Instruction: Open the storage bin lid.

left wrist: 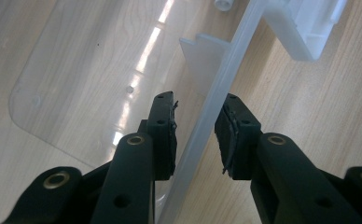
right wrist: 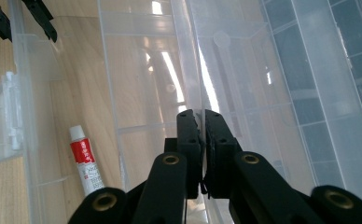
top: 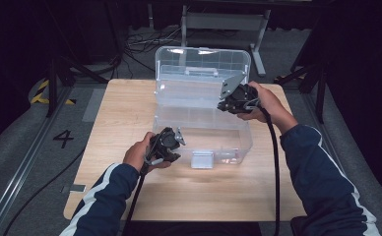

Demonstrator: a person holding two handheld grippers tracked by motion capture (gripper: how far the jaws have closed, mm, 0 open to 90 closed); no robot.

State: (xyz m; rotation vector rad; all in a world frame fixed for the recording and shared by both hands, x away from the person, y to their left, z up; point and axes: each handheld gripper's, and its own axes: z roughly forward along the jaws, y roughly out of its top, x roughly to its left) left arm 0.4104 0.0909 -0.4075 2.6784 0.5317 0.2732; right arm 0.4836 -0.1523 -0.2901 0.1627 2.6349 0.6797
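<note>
A clear plastic box [top: 228,140] stands on the wooden table [top: 204,191] with its lid [top: 201,61] raised at the back. My left gripper [top: 172,142] is at the front wall, left of the white latch [top: 202,159]. Its jaws straddle the front rim [left wrist: 226,70] with a gap on the inner side, so the left gripper [left wrist: 198,102] is open. My right gripper [top: 228,101] is at the back right of the box. The right gripper [right wrist: 200,114] is shut on a thin clear upright wall [right wrist: 193,56] beside the lid. A red and white tube [right wrist: 87,165] lies inside the box.
The lid's inner face [right wrist: 319,93] has ribbed compartments. Bare table lies in front of the box and to its left. Cables [top: 144,42] and stand legs [top: 258,44] are on the floor behind the table. A floor marking "4" [top: 63,137] is at the left.
</note>
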